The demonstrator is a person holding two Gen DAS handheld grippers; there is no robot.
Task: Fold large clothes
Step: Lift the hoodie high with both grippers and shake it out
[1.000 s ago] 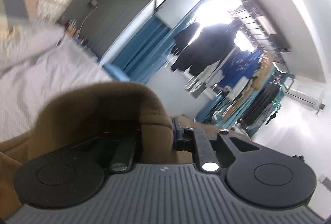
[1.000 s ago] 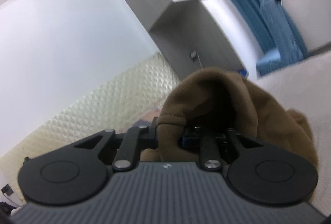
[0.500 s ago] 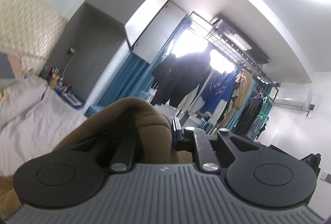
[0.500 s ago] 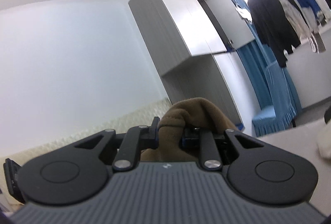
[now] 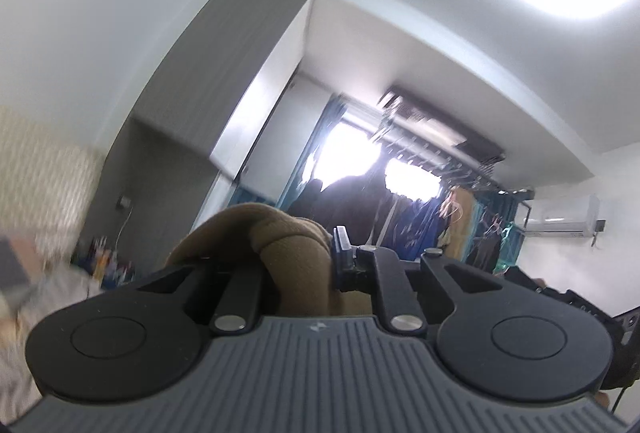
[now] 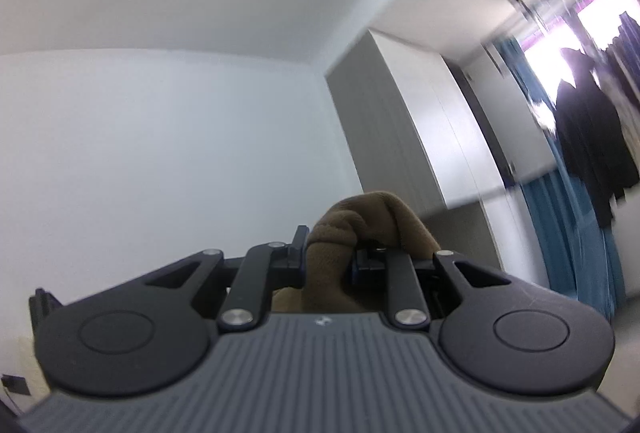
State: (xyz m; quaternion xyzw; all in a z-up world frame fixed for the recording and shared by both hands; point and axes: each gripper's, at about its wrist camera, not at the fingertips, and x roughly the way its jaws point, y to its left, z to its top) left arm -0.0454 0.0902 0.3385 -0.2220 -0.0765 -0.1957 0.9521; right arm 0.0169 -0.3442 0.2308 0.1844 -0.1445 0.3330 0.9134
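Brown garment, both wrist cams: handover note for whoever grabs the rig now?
Left claw: shut on a bunched fold of the brown garment, pointing above level toward the window and hanging clothes.
Right claw: shut on another bunch of the same garment, aimed at the wardrobe and wall.
Done: garment gripped at two points and held up.
Left: no fold is visible yet. The garment's hanging part and the bed below are mostly hidden, so check the drape before laying it down.
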